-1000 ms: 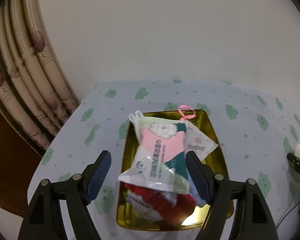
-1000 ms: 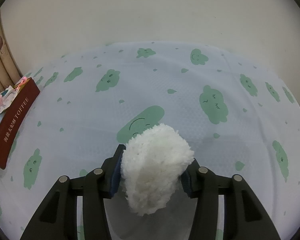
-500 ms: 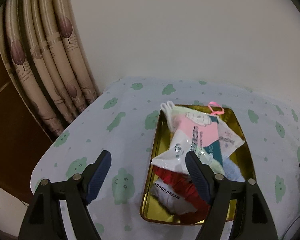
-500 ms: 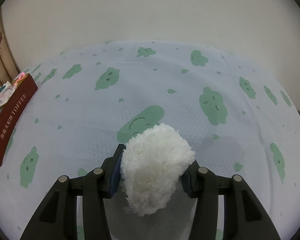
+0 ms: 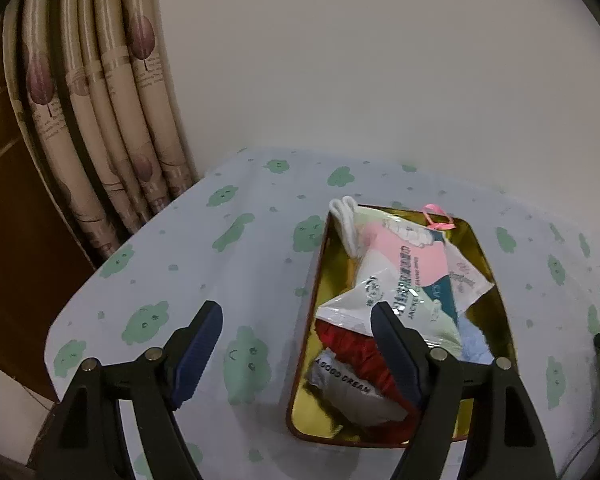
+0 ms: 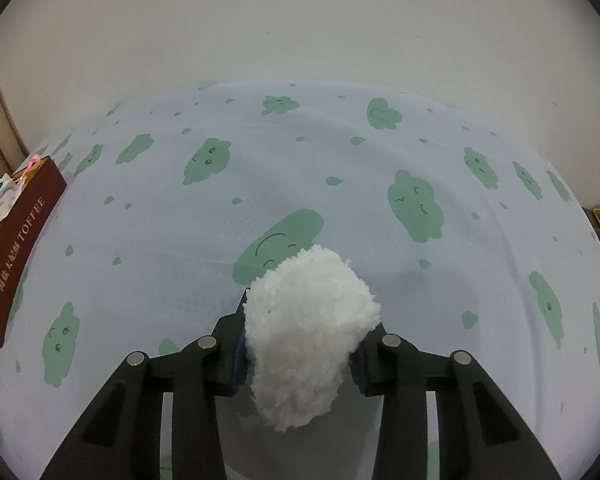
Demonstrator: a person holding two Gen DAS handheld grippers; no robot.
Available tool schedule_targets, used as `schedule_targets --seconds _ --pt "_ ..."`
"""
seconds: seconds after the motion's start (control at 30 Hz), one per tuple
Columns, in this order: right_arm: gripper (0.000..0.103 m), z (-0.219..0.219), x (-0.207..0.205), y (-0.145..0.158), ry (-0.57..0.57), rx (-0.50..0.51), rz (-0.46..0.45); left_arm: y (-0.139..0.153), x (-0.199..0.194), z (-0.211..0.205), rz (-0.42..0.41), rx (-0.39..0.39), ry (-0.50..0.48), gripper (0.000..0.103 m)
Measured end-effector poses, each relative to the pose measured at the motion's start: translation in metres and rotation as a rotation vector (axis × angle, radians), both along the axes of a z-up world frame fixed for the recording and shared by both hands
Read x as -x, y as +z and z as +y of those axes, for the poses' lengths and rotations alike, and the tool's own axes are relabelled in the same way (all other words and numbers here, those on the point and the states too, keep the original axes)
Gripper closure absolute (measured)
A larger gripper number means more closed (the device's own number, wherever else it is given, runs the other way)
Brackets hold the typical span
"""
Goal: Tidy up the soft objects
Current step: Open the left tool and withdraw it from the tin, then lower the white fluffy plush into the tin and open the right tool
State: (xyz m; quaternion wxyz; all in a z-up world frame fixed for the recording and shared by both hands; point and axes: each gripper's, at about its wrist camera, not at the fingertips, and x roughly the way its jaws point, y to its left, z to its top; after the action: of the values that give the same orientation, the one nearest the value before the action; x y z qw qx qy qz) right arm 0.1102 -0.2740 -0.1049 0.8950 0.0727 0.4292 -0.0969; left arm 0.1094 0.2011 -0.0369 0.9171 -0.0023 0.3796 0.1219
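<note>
A white fluffy ball (image 6: 308,336) sits between the pads of my right gripper (image 6: 300,350), just above the cloud-print tablecloth (image 6: 340,168). The jaws are closing and squeeze its sides. My left gripper (image 5: 296,312) stands wide open with nothing between its fingers, over the cloth at the left rim of a gold-lined tin (image 5: 496,312). The tin holds a bagged pink and teal sock pack (image 5: 404,276), a red cloth item (image 5: 360,356) and a pale blue one (image 5: 474,340). In the right wrist view the tin's maroon side (image 6: 20,248) lies far left.
Beige curtain folds (image 5: 112,120) hang behind the table's left corner, where the cloth edge drops to a dark wooden floor (image 5: 16,264). A plain wall (image 6: 300,20) backs the table. The cloth stretches wide between the tin and the fluffy ball.
The left gripper has shifted left, so the tin now lies under its right finger instead of between both. The right gripper's jaws have narrowed on the fluffy ball.
</note>
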Motion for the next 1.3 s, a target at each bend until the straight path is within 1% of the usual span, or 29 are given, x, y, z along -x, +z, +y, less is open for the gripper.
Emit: schedule_targets --seconds 0.17,0.27,0.47,0.67,0.8,0.97,1.13,1.3 --pt "0.067 0.009 0.003 0.007 0.009 -0.002 -0.006 0.003 0.003 0.003 -0.029 0.01 0.014 0.024" --pt "0.067 0.02 0.004 0.015 0.028 0.002 -0.017 0.003 0.003 0.008 -0.027 0.024 0.028 0.024" --pt "0.067 0.049 -0.001 0.036 0.11 -0.016 -0.051 0.002 0.002 0.011 -0.015 0.02 0.044 0.024" --pt "0.067 0.1 -0.008 0.059 0.24 -0.023 -0.072 0.0 0.001 0.013 -0.01 0.013 0.054 0.024" --pt "0.067 0.145 -0.012 0.072 0.347 -0.018 -0.082 0.0 0.001 0.013 -0.013 -0.002 0.061 0.024" --pt "0.067 0.198 -0.019 0.081 0.473 -0.04 -0.081 0.0 0.001 0.015 -0.01 -0.006 0.071 0.024" --pt "0.067 0.234 -0.028 0.083 0.549 -0.047 -0.081 0.001 0.001 0.018 -0.016 -0.001 0.083 0.024" --pt "0.067 0.263 -0.039 0.086 0.595 -0.041 -0.085 0.002 0.001 0.023 -0.021 0.008 0.098 0.024"
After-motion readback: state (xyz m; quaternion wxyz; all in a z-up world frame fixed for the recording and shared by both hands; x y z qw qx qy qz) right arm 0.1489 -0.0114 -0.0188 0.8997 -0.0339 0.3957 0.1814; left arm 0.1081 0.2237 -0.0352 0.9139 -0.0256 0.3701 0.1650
